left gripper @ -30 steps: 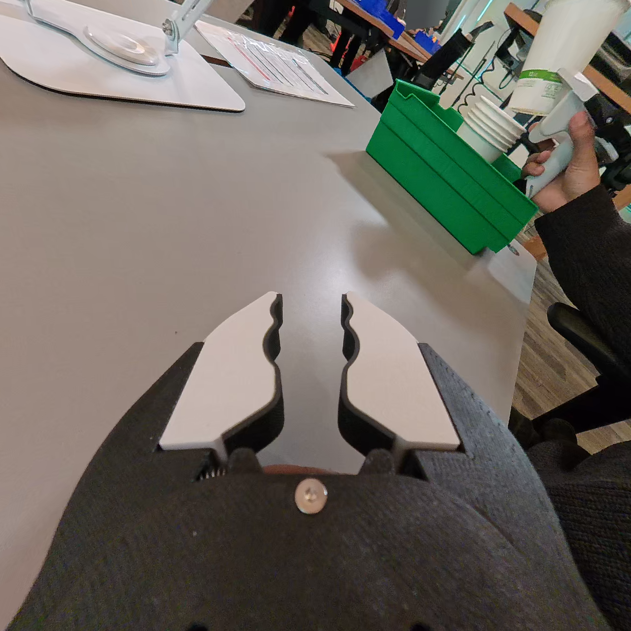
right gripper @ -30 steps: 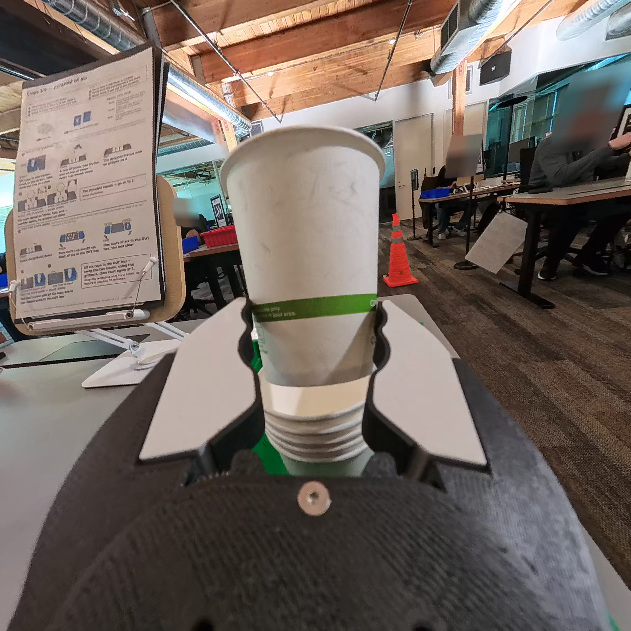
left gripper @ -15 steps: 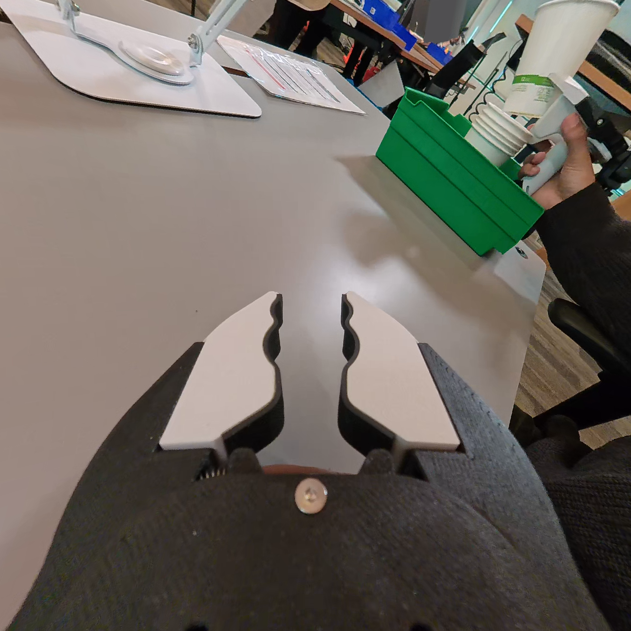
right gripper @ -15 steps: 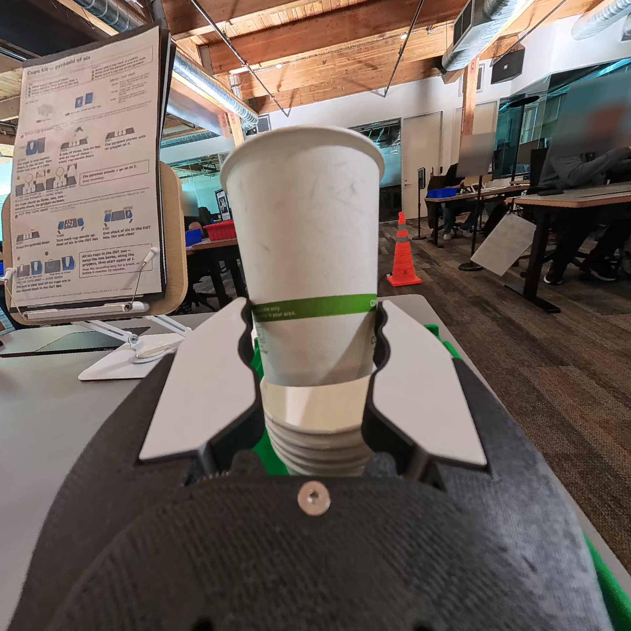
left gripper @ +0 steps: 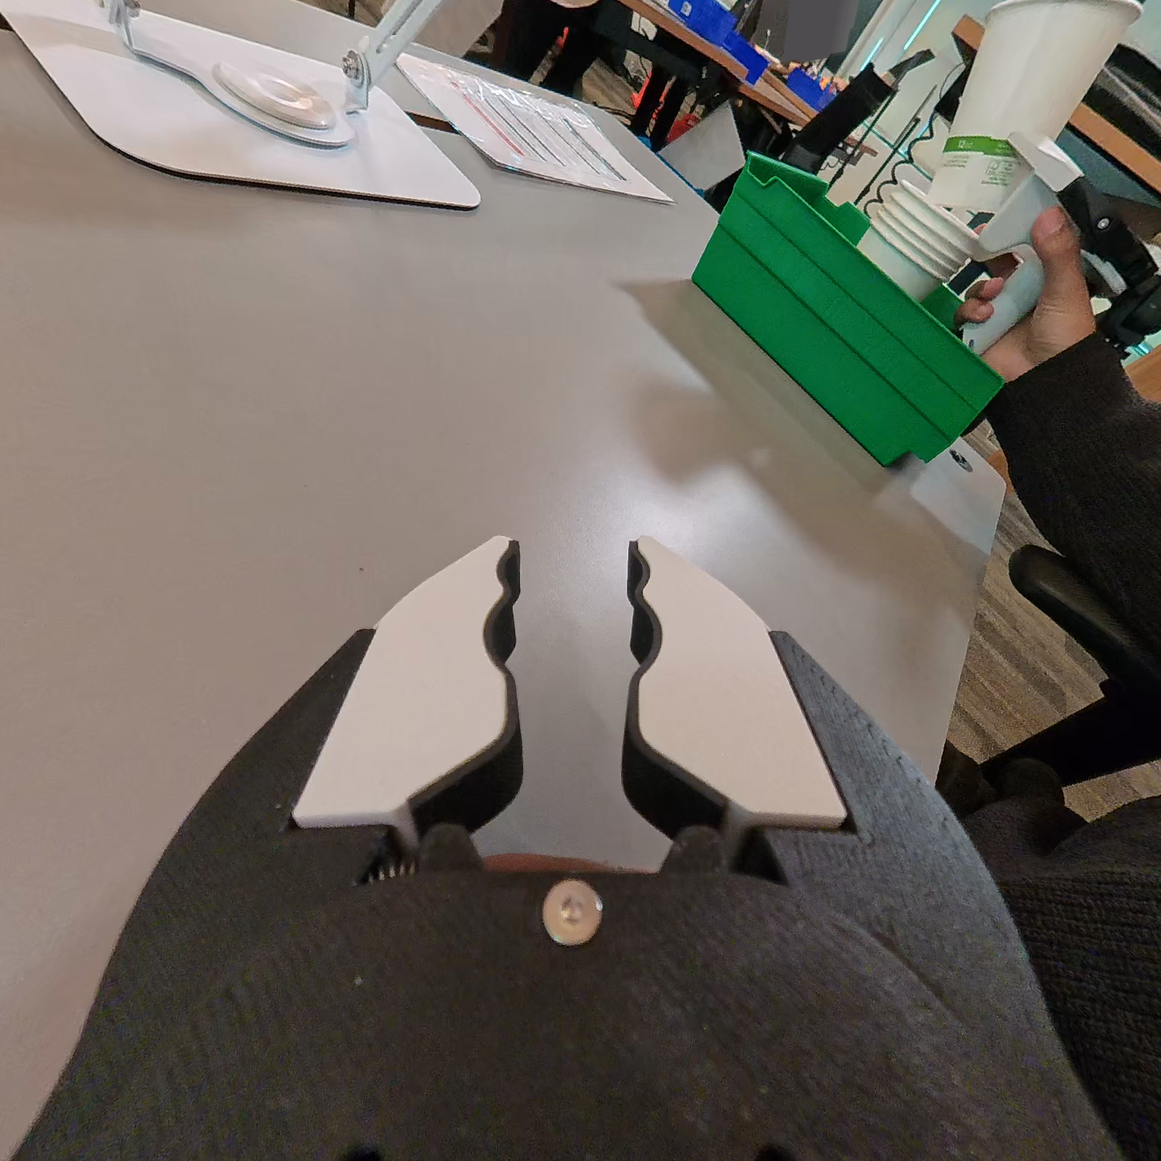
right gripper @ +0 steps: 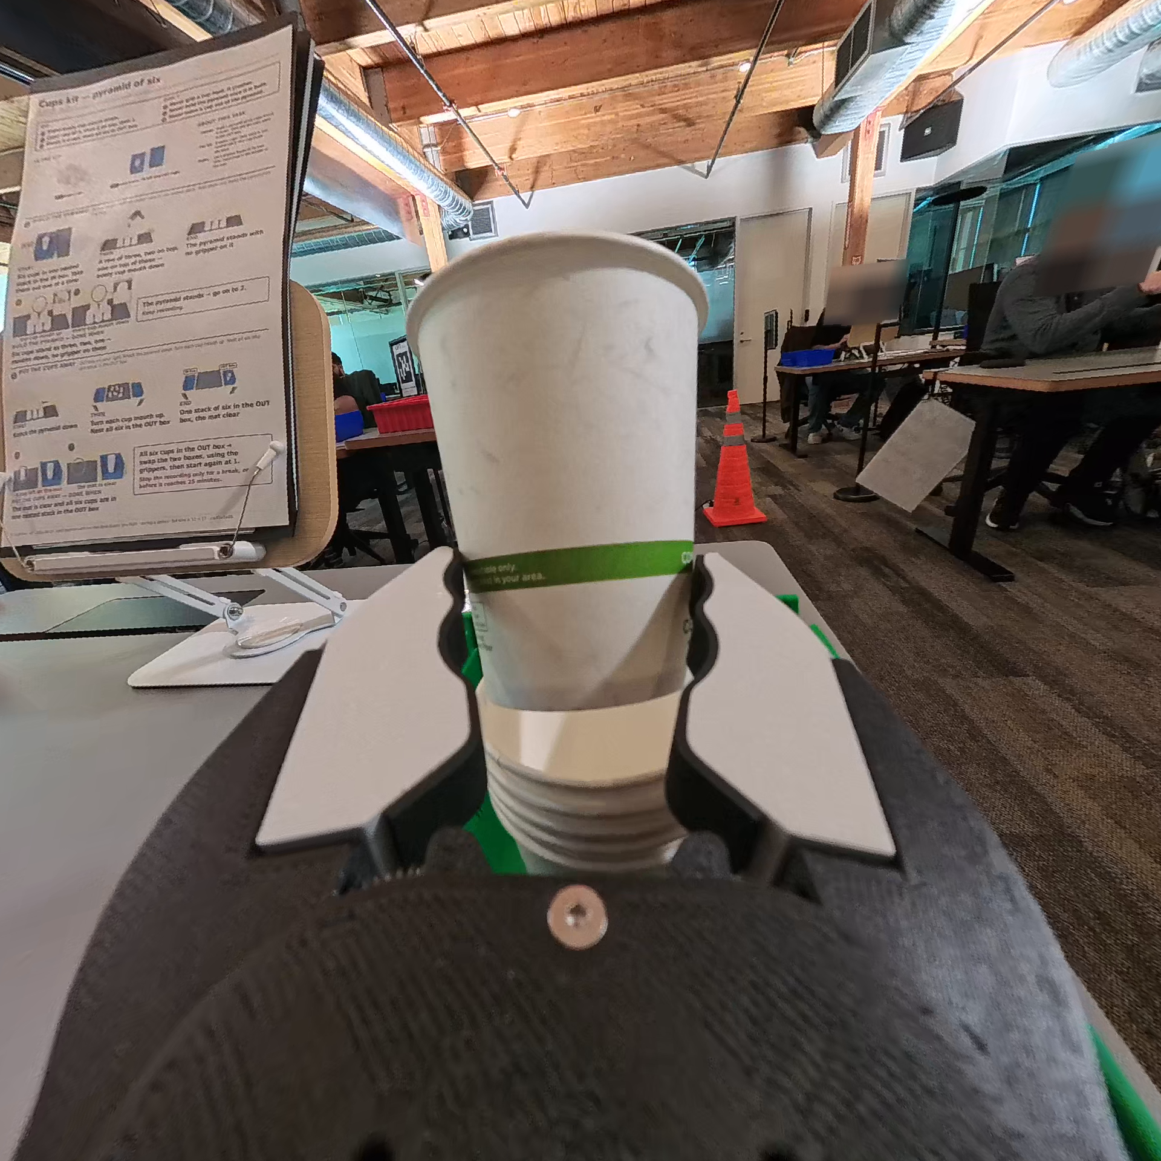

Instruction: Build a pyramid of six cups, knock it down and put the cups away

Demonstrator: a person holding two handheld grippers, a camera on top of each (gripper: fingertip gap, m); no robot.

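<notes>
Grey tabletop (left gripper: 314,389) filled most of the left wrist view, bare beneath the left gripper (left gripper: 573,553), whose jaws stood narrowly apart and empty. Green bin (left gripper: 835,339) sat at the table's far right corner, with a stack of nested white paper cups (left gripper: 911,245) rising from it. Right gripper (right gripper: 575,578) had its jaws closed against the top cup (right gripper: 565,408), a white paper cup with a green band, its base just inside the stack's uppermost rim. Judged from this grip, a straight pull along the stack's axis, with light pressure low on the wall, would free it without creasing the paper. Document stand (right gripper: 157,301) stood behind, to the left.
</notes>
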